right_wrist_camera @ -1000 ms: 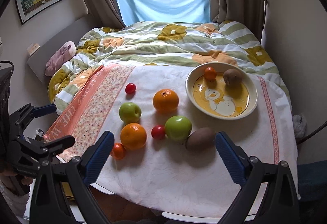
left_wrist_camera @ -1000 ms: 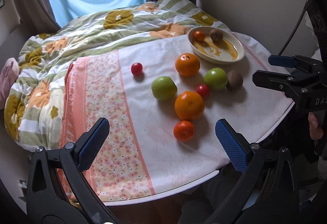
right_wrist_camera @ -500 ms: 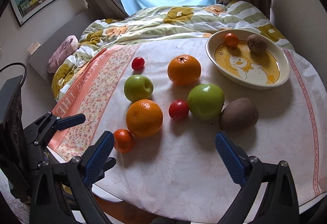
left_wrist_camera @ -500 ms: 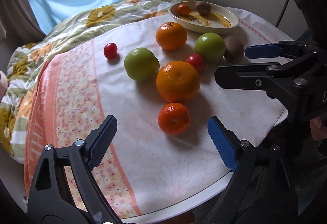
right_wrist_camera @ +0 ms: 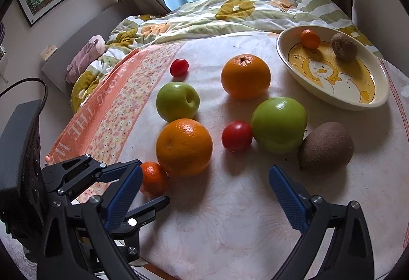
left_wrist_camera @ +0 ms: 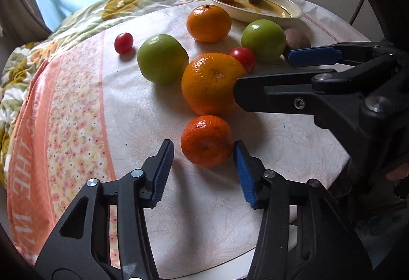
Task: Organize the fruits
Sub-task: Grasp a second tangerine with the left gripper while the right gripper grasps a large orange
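A small mandarin lies near the table's front edge, between the tips of my left gripper. Its jaws are closing: the right pad is at the peel, the left pad still stands apart. In the right wrist view this mandarin sits between the left gripper's fingers. My right gripper is wide open with nothing in it, above bare cloth in front of a large orange and a kiwi. A yellow duck plate at the back right holds a small mandarin and a kiwi.
On the cloth also lie two green apples, a second orange and two cherry tomatoes. A bed with a flowered quilt adjoins the table's far side. The round table's edge runs close below both grippers.
Both grippers came down and nearer to the fruit. The left gripper's jaws narrowed from wide open to flank the small mandarin. The right gripper stayed wide open.
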`<state>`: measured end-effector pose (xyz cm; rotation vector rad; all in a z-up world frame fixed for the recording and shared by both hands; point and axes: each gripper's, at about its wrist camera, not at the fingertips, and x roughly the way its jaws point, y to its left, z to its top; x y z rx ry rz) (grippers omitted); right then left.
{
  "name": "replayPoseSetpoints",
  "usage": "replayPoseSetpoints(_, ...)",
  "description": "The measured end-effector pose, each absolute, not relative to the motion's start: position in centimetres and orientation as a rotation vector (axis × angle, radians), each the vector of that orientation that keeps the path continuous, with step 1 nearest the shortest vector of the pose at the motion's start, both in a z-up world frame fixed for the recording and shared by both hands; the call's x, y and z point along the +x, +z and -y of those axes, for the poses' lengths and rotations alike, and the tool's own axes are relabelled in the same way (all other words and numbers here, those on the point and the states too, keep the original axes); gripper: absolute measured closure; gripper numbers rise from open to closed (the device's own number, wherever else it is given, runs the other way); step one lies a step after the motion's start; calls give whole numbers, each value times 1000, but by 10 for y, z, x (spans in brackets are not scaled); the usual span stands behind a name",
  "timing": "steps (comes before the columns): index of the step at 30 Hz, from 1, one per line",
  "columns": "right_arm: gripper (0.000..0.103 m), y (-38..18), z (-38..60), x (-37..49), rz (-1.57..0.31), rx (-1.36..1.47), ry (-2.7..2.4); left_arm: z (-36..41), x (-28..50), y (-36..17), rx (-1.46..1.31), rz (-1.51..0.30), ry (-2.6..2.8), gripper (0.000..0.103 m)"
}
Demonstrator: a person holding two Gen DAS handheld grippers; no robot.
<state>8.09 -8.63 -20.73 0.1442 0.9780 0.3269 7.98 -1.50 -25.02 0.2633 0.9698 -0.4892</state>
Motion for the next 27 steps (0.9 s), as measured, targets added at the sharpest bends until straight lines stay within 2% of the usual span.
replayPoseSetpoints(1,4,-208,86,82,-978,143,331,15,79,-250,259,-970,-495,60)
replayPoseSetpoints(7,5,-213,81,86,-985,134,354,16,79,-250,269,-963,-493,60)
replayPoseSetpoints(13,17,-220,72,91,-1008,123,387,9,78,-249,268,-965,-460,60)
replayPoseSetpoints(27,26,-226,48,106,-1014,90,424,-29,83,-248,252,-980,-355,60)
